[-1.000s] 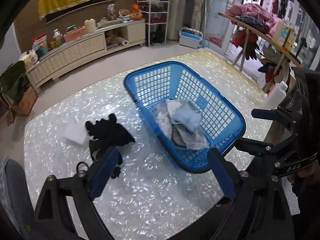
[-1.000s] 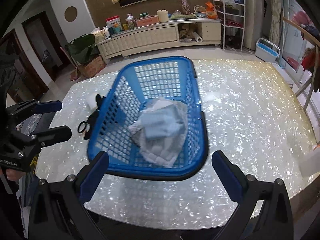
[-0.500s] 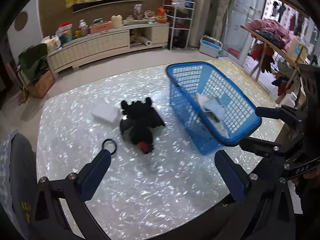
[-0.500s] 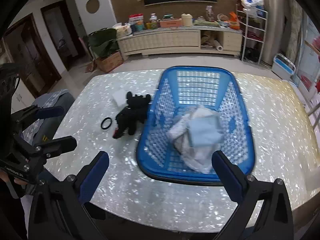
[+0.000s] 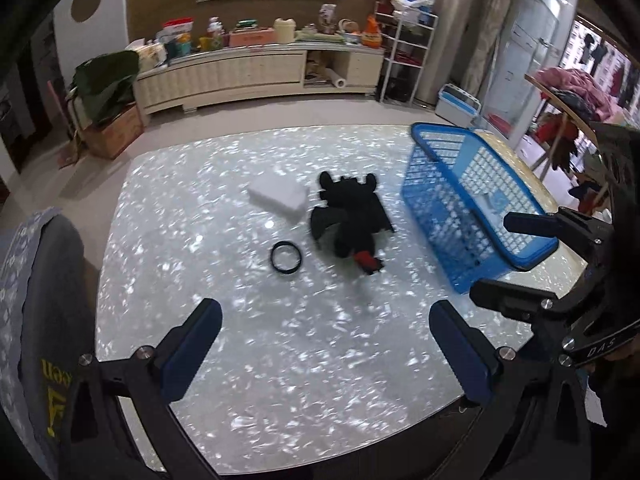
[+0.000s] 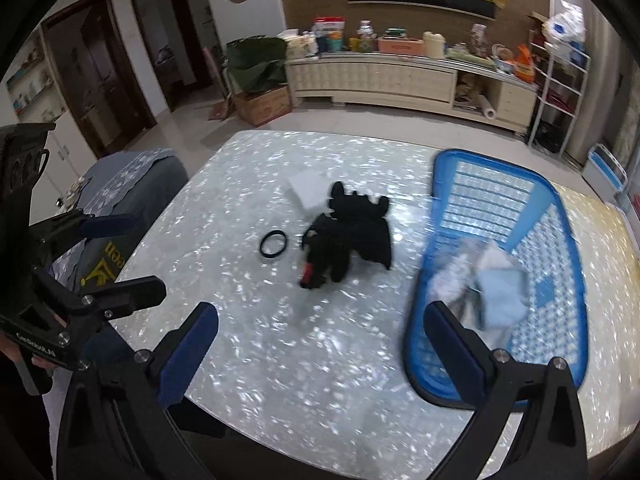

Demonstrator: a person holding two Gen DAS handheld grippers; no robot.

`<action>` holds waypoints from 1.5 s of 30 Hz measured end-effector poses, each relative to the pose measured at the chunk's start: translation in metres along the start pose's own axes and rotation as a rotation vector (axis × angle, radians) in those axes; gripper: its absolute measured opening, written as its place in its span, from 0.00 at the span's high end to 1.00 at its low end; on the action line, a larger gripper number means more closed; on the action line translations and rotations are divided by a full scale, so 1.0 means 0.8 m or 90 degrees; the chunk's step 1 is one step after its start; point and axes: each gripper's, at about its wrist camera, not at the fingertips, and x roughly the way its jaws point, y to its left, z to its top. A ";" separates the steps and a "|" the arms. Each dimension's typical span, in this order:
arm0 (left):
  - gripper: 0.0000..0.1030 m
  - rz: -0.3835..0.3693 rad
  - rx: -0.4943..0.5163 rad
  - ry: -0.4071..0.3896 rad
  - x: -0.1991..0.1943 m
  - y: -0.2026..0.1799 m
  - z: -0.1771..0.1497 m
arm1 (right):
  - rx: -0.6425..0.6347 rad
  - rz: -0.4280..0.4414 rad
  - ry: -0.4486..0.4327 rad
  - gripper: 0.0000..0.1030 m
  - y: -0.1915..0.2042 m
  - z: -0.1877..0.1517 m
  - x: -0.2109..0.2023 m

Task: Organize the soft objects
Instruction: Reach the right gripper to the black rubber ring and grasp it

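Both grippers, left gripper (image 5: 326,354) and right gripper (image 6: 320,350), hang wide open, holding nothing. The black plush toy (image 5: 350,216) looks light and squashy; best pinched across its thick middle.

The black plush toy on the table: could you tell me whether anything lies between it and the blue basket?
Nothing visible does: only bare table separates the black plush toy from the blue basket.
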 end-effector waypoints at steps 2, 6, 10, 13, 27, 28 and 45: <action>0.00 0.008 -0.013 0.002 0.001 0.015 -0.005 | -0.011 0.006 0.011 0.00 0.014 0.006 0.013; 0.00 0.013 -0.040 0.008 0.004 0.040 -0.014 | -0.034 0.014 0.030 0.00 0.037 0.014 0.040; 0.00 0.022 -0.064 0.012 0.010 0.063 -0.022 | -0.056 0.010 0.038 0.00 0.058 0.019 0.062; 0.00 0.034 -0.071 0.016 0.017 0.077 -0.027 | -0.067 0.020 0.049 0.00 0.069 0.022 0.076; 0.00 0.074 -0.108 0.058 0.075 0.147 -0.051 | -0.075 0.067 0.110 0.00 0.100 0.038 0.170; 0.00 0.076 -0.110 0.057 0.077 0.150 -0.050 | -0.077 0.068 0.115 0.00 0.102 0.040 0.179; 0.00 0.106 -0.084 0.060 0.119 0.183 -0.034 | -0.131 0.052 0.159 0.46 0.124 0.054 0.258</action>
